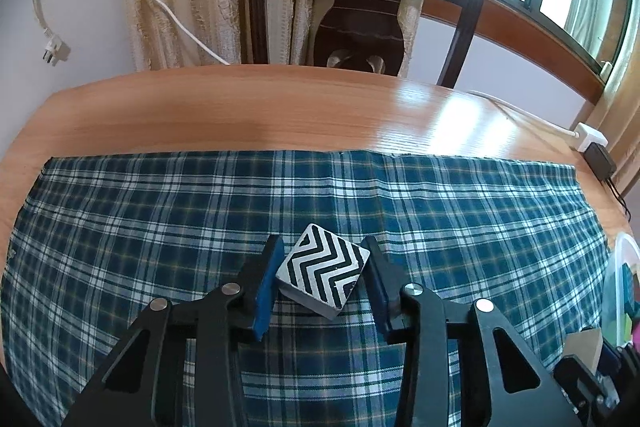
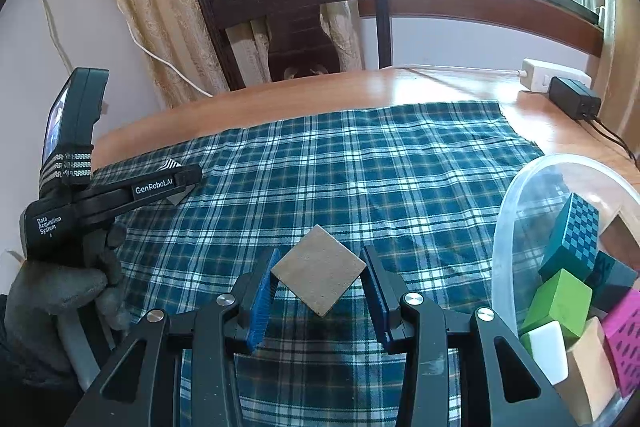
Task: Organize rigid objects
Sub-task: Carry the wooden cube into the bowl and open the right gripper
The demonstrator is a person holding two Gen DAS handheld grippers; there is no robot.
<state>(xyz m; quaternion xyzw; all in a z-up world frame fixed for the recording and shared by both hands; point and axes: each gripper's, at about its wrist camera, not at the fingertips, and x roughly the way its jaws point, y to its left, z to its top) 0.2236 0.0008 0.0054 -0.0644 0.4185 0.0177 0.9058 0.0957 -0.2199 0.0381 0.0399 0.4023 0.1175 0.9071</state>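
Observation:
In the left wrist view my left gripper (image 1: 323, 259) is shut on a black-and-white zigzag block (image 1: 323, 269), held corner to corner just above the plaid cloth (image 1: 160, 219). In the right wrist view my right gripper (image 2: 320, 269) is shut on a plain tan block (image 2: 319, 269), gripped by two opposite corners above the cloth (image 2: 360, 167). The left gripper (image 2: 176, 183) with its zigzag block (image 2: 170, 165) also shows at the left of the right wrist view.
A clear plastic tub (image 2: 516, 199) at the right holds several blocks: teal checkered (image 2: 572, 235), green (image 2: 558, 301), white, pink, tan. The tub's edge (image 1: 624, 247) shows in the left wrist view. A dark chair (image 1: 360, 7), a power strip (image 2: 540, 75) and an adapter (image 2: 574, 97) stand at the table's far side.

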